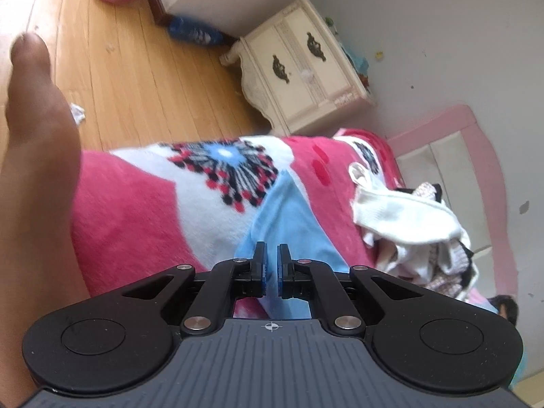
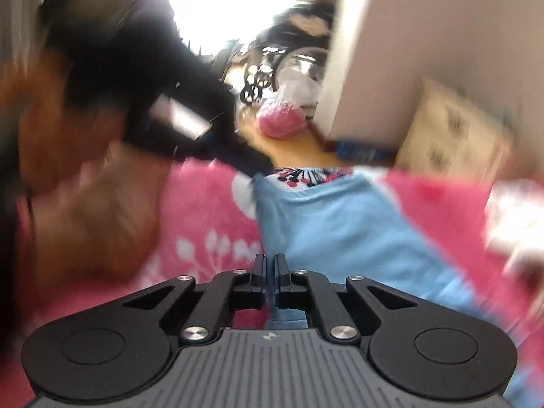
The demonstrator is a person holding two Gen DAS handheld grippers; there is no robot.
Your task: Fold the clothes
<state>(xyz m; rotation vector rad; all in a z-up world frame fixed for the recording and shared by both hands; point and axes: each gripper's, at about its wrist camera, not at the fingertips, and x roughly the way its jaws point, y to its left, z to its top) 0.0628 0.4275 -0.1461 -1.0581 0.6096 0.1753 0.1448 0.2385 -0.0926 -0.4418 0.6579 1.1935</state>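
Folding looks barely begun: both the left claw (image 1: pixel 271 265) and right claw (image 2: pixel 271 273) are closed on nothing, the crumpled clothes pile (image 1: pixel 411 224) lying unfolded ahead-right of the left one.

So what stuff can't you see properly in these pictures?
- Right wrist view: motion blur smears everything; the dark shape at upper left can't be identified.
- Left wrist view: the clothes pile is tangled, so separate garments can't be told apart.
- Left wrist view: the blue thing on the floor is blurred.
- Both views: the blue cloth runs under the gripper bodies.
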